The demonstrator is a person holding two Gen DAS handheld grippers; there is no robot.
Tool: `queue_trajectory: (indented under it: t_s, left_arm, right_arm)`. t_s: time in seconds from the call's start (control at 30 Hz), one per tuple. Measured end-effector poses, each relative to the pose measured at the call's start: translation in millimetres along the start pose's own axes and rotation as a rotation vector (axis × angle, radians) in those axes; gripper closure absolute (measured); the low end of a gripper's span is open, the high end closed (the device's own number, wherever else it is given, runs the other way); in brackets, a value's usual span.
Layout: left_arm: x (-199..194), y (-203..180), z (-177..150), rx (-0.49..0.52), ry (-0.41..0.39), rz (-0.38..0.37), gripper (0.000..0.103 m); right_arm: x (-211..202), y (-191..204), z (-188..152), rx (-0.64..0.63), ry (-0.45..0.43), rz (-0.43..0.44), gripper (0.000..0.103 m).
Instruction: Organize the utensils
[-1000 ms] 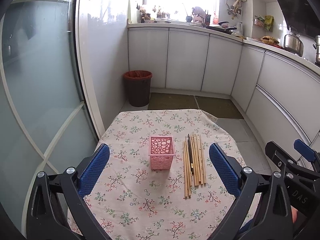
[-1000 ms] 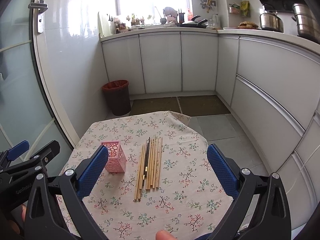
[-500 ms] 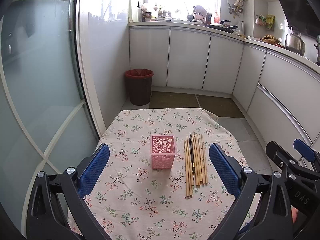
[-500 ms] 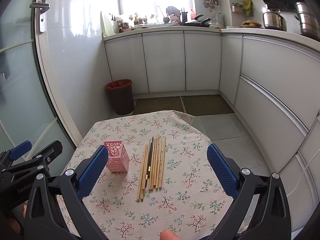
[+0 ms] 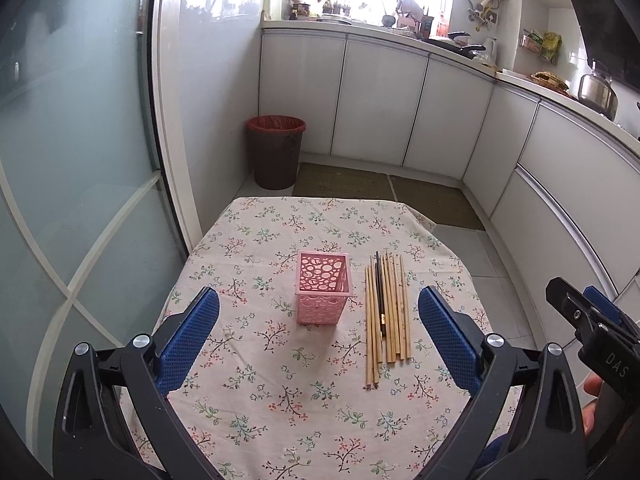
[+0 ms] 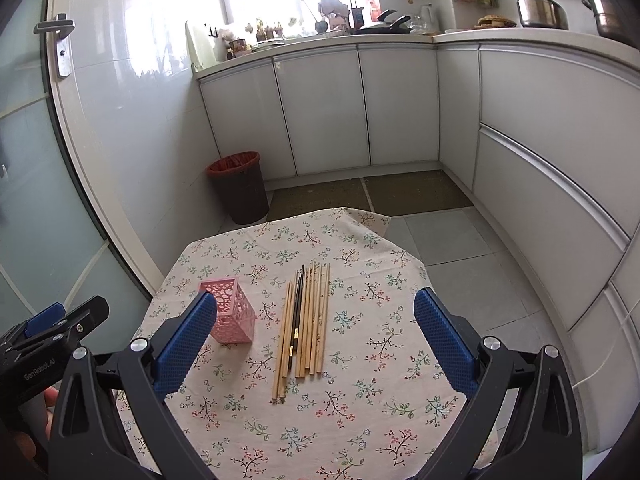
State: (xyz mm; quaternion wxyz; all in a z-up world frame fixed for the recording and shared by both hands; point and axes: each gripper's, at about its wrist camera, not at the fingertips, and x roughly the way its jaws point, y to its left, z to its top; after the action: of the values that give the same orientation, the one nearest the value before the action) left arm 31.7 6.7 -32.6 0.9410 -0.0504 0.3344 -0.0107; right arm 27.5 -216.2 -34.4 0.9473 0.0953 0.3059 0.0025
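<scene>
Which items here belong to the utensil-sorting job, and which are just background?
Job items:
- chopsticks, lying side by side on the tablecloth
- pink holder, upright beside them
- left tongs and right tongs, both open

Background:
- bin
- floor mat
- steel pot

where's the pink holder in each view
Left wrist: the pink holder stands at picture centre, between the open left claw fingers, left of the chopsticks.
Right wrist: the pink holder is lower left, partly behind the right claw finger.
Shared landmark: the brown bin.
</scene>
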Motion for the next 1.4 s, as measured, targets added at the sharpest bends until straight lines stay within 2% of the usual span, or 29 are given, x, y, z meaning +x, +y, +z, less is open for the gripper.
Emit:
queue_trajectory:
  t_s: [0.37,0.47,0.57,0.67,0.73,0.8,0.83,0.87,0.93,0.97,1.03,1.1,1.17,1.23,1.4]
  left_arm:
    - [31.1,-10.6,-6.9,-0.027,0.060,-0.046,0.009]
    - [41.8,-21.4,-6.7,-0.005,0.076,-0.030,0.009]
    - [55.6,-38.2,-6.3,0.020,0.109,-0.053,0.011]
    - [73.7,-57.3,-2.7,0.061,0.125,-0.066,0.020]
    - [94.8,-72.8,1.4,0.097,0.151,-0.066,0.033]
    - [125.2,-89.9,0.4,0.130,0.220,-0.078,0.045]
    - [141.6,-98.2,-2.1,0.146,0.255,-0.090,0.053]
    - [159.3,-104.7,-5.6,0.170,0.285,-0.092,0.056]
    - [194.6,-115.5,-13.1,0.213,0.344,-0.069,0.070]
    - [212.7,-119.5,-16.6,0.225,0.375,-0.068,0.074]
    - [246.5,-120.8,-21.7,0.208,0.460,-0.104,0.082]
    - [269.5,-119.7,-23.4,0.197,0.486,-0.100,0.085]
    - [287.9,-123.6,-24.4,0.227,0.503,-0.057,0.088]
    - [302.5,-118.9,-28.9,0.226,0.536,-0.014,0.089]
    - [324.0,-110.4,-39.3,0.266,0.564,0.074,0.093]
  right_arm:
    - [28.0,-34.0,-1.0,0.073,0.052,0.066,0.007]
    - [38.5,-47.7,-2.3,0.095,0.064,0.088,0.007]
    - [60.3,-64.5,-7.8,0.136,0.084,0.098,0.007]
    - [102.3,-89.7,-22.2,0.221,0.178,0.062,0.007]
    - [127.4,-108.4,-33.4,0.304,0.248,0.050,0.007]
    - [140.1,-123.6,-40.3,0.378,0.285,0.055,0.007]
    - [142.2,-128.3,-41.8,0.399,0.289,0.058,0.007]
    - [142.2,-130.8,-42.8,0.406,0.284,0.060,0.007]
    - [141.5,-130.4,-42.7,0.397,0.276,0.059,0.007]
    - [142.0,-130.0,-43.2,0.393,0.280,0.054,0.007]
    - [143.6,-131.5,-44.6,0.400,0.290,0.060,0.008]
    - [145.1,-135.3,-45.1,0.421,0.296,0.068,0.011]
    - [145.9,-140.7,-45.6,0.440,0.287,0.074,0.025]
    - [147.3,-144.7,-46.2,0.452,0.288,0.078,0.034]
    - [150.9,-148.4,-47.8,0.482,0.309,0.100,0.036]
